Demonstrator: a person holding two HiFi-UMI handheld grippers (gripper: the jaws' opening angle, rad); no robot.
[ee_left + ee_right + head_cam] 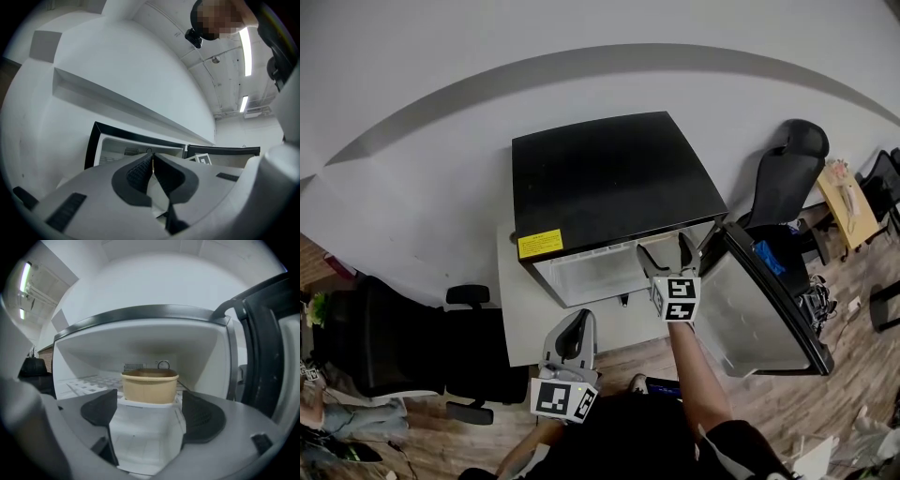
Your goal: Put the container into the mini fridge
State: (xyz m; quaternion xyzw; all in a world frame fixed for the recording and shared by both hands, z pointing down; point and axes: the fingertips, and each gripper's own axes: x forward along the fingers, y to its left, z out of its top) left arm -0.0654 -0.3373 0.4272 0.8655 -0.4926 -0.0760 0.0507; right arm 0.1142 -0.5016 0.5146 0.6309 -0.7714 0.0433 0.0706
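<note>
The black mini fridge (609, 178) stands with its door (764, 300) swung open to the right. In the right gripper view a tan paper container (150, 386) sits upright on the white wire shelf inside the fridge (140, 315). My right gripper (150, 411) is open at the fridge mouth (664, 246), its pads just short of the container and apart from it, nothing between them. My left gripper (575, 333) hangs lower, in front of the fridge. Its jaws (152, 164) are shut with the pads touching and nothing held.
The fridge rests on a low white platform (520, 319) against a white wall. A black office chair (394, 347) stands to the left and another (787, 178) behind the open door. A small wooden table (848, 202) is at far right.
</note>
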